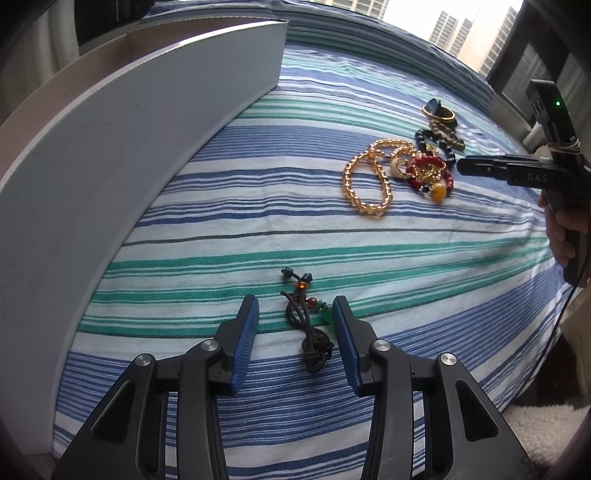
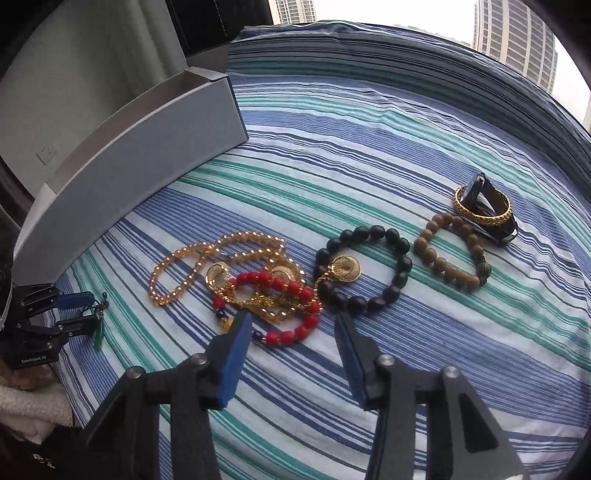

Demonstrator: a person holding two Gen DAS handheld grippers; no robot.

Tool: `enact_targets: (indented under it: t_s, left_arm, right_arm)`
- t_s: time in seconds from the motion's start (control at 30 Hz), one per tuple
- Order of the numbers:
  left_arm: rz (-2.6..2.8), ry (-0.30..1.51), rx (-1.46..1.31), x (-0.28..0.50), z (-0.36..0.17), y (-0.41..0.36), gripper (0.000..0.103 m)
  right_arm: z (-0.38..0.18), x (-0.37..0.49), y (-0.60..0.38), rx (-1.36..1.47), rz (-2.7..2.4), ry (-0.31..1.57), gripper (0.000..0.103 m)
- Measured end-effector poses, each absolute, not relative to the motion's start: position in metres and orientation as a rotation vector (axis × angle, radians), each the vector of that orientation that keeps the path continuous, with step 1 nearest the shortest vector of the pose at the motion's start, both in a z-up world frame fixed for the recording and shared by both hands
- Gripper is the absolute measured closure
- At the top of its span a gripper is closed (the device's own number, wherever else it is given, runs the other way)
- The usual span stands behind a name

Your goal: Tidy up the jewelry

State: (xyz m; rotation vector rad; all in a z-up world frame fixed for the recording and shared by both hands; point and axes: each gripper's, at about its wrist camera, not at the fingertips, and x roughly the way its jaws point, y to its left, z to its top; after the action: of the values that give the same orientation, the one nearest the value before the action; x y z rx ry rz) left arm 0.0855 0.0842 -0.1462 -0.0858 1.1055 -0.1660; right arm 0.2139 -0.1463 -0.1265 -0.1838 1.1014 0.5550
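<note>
My left gripper is open, its blue pads on either side of a dark cord charm with orange, red and green beads lying on the striped bedspread. My right gripper is open and empty, just in front of a red bead bracelet. Tangled with it is an amber bead necklace. A black bead bracelet with a gold coin, a brown wooden bead bracelet and a gold bangle around a dark watch lie to the right. The pile also shows in the left wrist view.
A long grey open box stands along the left side of the bed; it also shows in the right wrist view. The bed's edge drops off at the right, with a window behind. A fleece blanket lies by the left gripper.
</note>
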Motion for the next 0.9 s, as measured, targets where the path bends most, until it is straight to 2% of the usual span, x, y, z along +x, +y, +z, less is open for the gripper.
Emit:
enact_targets:
  t_s: [0.13, 0.27, 0.47, 0.5, 0.6, 0.67, 0.73, 0.9]
  left_arm:
    - [-0.165, 1.105, -0.085, 0.084, -0.146, 0.085, 0.059]
    - [-0.161, 1.101, -0.078, 0.083, -0.146, 0.084, 0.059]
    - [-0.162, 1.092, -0.076, 0.082, -0.146, 0.082, 0.061]
    - [-0.166, 1.093, -0.079, 0.082, -0.146, 0.081, 0.063]
    - [-0.173, 1.095, -0.083, 0.082, -0.146, 0.081, 0.073]
    - [-0.17, 1.091, -0.073, 0.082, -0.145, 0.079, 0.08]
    - [-0.165, 1.088, -0.065, 0.082, -0.145, 0.078, 0.093]
    - [-0.153, 1.091, -0.029, 0.083, -0.148, 0.075, 0.096]
  right_arm:
    - [-0.132, 0.218, -0.159, -0.057, 0.559, 1.168, 0.057]
    - [-0.122, 0.195, -0.138, -0.183, 0.623, 1.119, 0.057]
    - [-0.13, 0.257, -0.202, 0.06, 0.302, 1.119, 0.058]
    - [-0.133, 0.267, -0.208, 0.087, 0.28, 1.121, 0.064]
    - [-0.139, 0.292, -0.21, 0.074, 0.265, 1.14, 0.073]
    - [-0.145, 0.303, -0.215, 0.13, 0.273, 1.178, 0.074]
    - [-0.144, 0.306, -0.22, 0.177, 0.279, 1.188, 0.074]
    - [-0.132, 0.306, -0.24, 0.234, 0.182, 1.166, 0.074]
